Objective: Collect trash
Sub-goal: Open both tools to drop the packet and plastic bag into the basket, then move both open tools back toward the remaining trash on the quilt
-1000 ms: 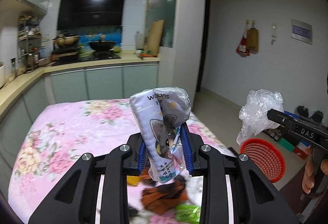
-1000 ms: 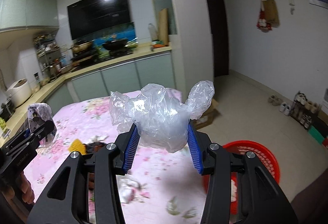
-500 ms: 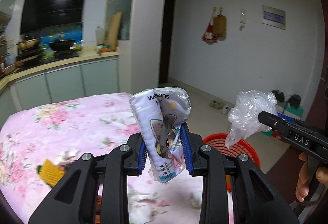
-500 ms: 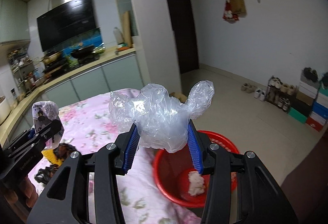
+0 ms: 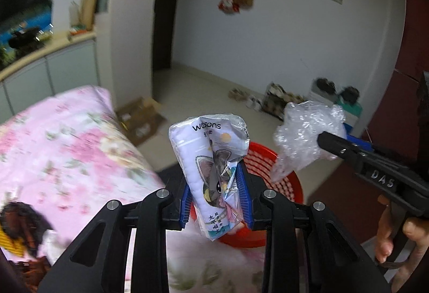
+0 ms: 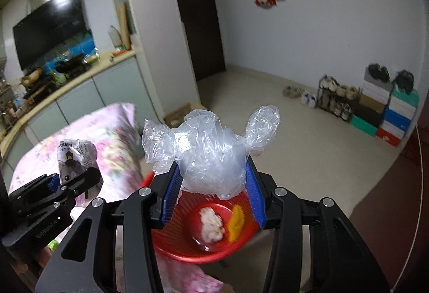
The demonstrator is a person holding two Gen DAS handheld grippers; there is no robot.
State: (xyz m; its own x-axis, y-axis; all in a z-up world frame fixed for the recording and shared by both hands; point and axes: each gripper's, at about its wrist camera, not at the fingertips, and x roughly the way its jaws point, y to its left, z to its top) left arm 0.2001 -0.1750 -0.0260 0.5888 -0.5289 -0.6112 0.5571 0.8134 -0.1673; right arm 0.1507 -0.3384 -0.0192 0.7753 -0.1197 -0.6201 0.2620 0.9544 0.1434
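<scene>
My left gripper (image 5: 215, 196) is shut on a white Watsons tissue packet (image 5: 211, 156) and holds it above the table's right edge, just left of a red basket (image 5: 284, 180). My right gripper (image 6: 211, 191) is shut on a crumpled clear plastic bag (image 6: 209, 151) and holds it right over the red basket (image 6: 203, 250). The basket stands on the floor and holds a white wad (image 6: 213, 223) and a yellow scrap (image 6: 237, 222). The bag also shows in the left wrist view (image 5: 305, 140), and the packet in the right wrist view (image 6: 76, 159).
The table with a pink floral cloth (image 5: 67, 148) lies to the left, with dark and yellow trash (image 5: 18, 228) on it. A cardboard box (image 5: 142, 121) lies on the floor. Shoes and shoe boxes (image 6: 375, 105) line the far wall. A kitchen counter (image 6: 75, 78) stands behind.
Both grippers have swung right, away from the table, each still holding its item. The red basket now lies directly under the right gripper and close to the left one.
</scene>
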